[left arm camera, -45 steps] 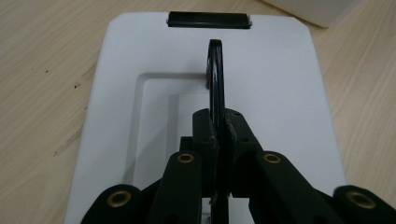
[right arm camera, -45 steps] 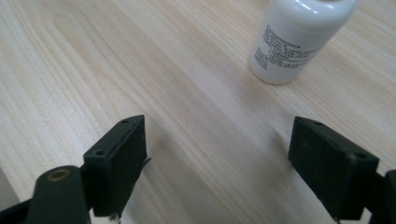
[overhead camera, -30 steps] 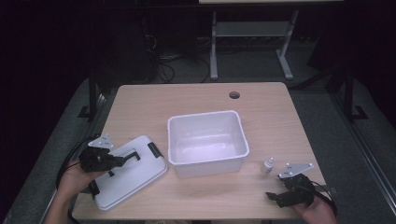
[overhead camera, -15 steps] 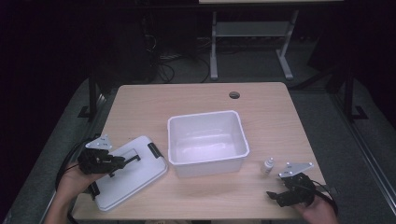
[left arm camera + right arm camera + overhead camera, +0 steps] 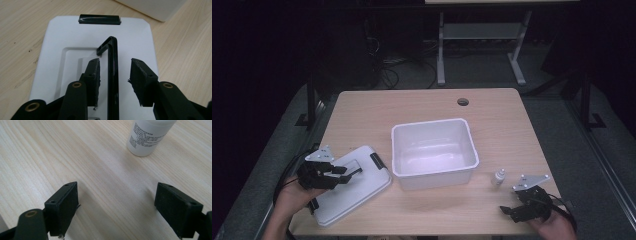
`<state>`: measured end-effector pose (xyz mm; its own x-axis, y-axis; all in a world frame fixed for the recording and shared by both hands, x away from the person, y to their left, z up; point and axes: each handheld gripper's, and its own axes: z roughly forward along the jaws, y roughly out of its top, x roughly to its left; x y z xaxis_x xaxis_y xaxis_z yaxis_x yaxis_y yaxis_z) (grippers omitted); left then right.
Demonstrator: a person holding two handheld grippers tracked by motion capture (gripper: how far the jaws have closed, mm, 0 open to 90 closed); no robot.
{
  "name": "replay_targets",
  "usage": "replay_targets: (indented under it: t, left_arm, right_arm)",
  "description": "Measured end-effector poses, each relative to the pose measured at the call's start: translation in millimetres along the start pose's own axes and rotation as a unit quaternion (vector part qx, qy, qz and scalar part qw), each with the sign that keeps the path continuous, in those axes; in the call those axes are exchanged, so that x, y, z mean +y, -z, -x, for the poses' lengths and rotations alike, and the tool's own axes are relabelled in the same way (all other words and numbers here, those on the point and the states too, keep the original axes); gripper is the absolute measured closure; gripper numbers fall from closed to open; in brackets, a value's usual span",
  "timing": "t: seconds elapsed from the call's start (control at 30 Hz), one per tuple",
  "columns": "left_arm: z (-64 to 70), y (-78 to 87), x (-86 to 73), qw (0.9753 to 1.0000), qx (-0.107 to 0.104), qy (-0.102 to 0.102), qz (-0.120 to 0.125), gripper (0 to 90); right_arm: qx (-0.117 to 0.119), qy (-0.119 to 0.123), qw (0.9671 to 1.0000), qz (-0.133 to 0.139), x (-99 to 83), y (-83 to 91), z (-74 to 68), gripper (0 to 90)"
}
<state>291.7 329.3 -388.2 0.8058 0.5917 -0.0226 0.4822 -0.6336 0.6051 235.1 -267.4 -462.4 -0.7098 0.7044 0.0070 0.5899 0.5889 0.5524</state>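
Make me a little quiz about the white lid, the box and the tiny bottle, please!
1. True or false: the left gripper has its jaws around the raised black handle of the flat white plastic lid.
2. What lies inside the white rectangular plastic box: A) the bottle, B) nothing, C) the lid?
3. Which gripper is nearest the small white plastic bottle?

Key: 1 true, though the jaws are not closed on it. 2 B. 3 the right gripper, open over the wooden table.

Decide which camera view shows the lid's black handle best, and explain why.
The left gripper view: the handle stands raised off the lid between the open left gripper jaws. The high view shows it small.
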Motion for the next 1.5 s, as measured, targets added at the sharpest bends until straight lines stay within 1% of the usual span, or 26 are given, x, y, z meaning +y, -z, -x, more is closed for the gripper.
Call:
replay_targets:
  t: [0.07, 0.1, 0.27, 0.43, 0.47, 0.5, 0.53, 0.7, 0.8, 0.87, 0.93, 0.97, 1.0, 1.07, 1.2, 1.3, 1.37, 1.43, 1.5]
  left_arm:
    - [1.6, -0.2, 0.1, 1.0000, 0.003, -0.001, 0.000, 57.5]
    - [3.4, -0.8, 0.1, 1.0000, 0.007, 0.000, 0.000, 54.5]
    - [8.4, -0.7, 0.2, 0.9998, 0.017, -0.003, 0.006, 52.6]
    - [11.0, -0.3, -0.7, 0.9997, 0.020, -0.001, 0.010, 48.7]
    - [12.0, 0.7, -1.9, 0.9996, 0.023, 0.002, 0.015, 47.8]
    - [12.0, 0.7, -1.9, 0.9996, 0.023, 0.002, 0.015, 47.7]
    - [13.5, 1.4, -3.3, 0.9994, 0.025, 0.003, 0.022, 47.3]
    - [16.2, 0.7, -5.1, 0.9993, 0.027, 0.006, 0.023, 44.6]
    - [18.9, -1.2, -5.8, 0.9992, 0.033, 0.006, 0.022, 42.8]
    - [20.5, -2.2, -6.4, 0.9990, 0.033, 0.008, 0.028, 41.6]
    - [20.2, -2.2, -6.2, 0.9991, 0.031, 0.009, 0.027, 40.9]
    - [20.1, -1.8, -6.1, 0.9991, 0.034, 0.009, 0.025, 40.9]
    - [20.3, -0.7, -6.9, 0.9988, 0.037, 0.011, 0.028, 40.1]
    - [20.7, -0.5, -7.5, 0.9988, 0.038, 0.012, 0.029, 40.0]
    - [21.9, -0.8, -9.7, 0.9988, 0.039, 0.014, 0.027, 39.3]
    - [22.9, -0.7, -8.8, 0.9986, 0.043, 0.013, 0.028, 38.8]
    - [23.3, -0.2, -8.2, 0.9986, 0.046, 0.008, 0.026, 38.5]
    - [23.6, -0.4, -8.2, 0.9985, 0.047, 0.008, 0.026, 38.3]
    - [23.6, -1.5, -8.7, 0.9984, 0.050, 0.009, 0.023, 38.0]
  right_arm:
    - [0.000, -0.002, 1.0000, -0.001, 0.0, 0.2, -0.2, 18.4]
    - [0.000, -0.003, 1.0000, -0.005, -0.1, 0.9, -0.1, 18.3]
    - [0.000, -0.001, 1.0000, -0.006, 0.1, 2.4, 1.2, 18.0]
    - [0.000, -0.002, 1.0000, -0.007, 1.3, 3.2, 1.5, 17.6]
    - [0.002, -0.001, 1.0000, -0.010, 2.1, 3.0, 1.3, 17.6]
    - [0.002, -0.001, 1.0000, -0.010, 2.1, 3.0, 1.3, 17.6]
    - [0.003, 0.001, 0.9999, -0.011, 2.9, 2.8, 1.5, 17.5]
    - [0.002, -0.003, 0.9999, -0.012, 4.9, 2.6, 1.7, 17.3]
    - [0.002, 0.000, 0.9999, -0.015, 7.5, 3.1, 1.6, 17.0]
    - [0.001, 0.003, 0.9998, -0.019, 9.9, 3.4, 1.5, 17.0]
    - [0.000, 0.006, 0.9998, -0.020, 11.3, 3.8, 2.0, 17.0]
    - [0.000, 0.006, 0.9998, -0.020, 11.3, 3.8, 2.0, 17.0]
    - [0.000, 0.007, 0.9997, -0.023, 12.8, 5.2, 2.4, 17.0]
    - [0.000, 0.009, 0.9997, -0.023, 13.4, 6.0, 2.9, 17.0]
    - [0.000, 0.012, 0.9995, -0.028, 16.4, 10.6, 5.6, 16.9]
    - [-0.004, 0.017, 0.9992, -0.035, 20.4, 16.4, 8.6, 16.8]
    - [-0.005, 0.021, 0.9991, -0.037, 22.5, 18.9, 10.3, 16.7]
    - [-0.005, 0.021, 0.9991, -0.038, 23.7, 19.9, 10.8, 16.7]
    - [-0.009, 0.029, 0.9986, -0.043, 28.4, 22.0, 12.7, 16.1]
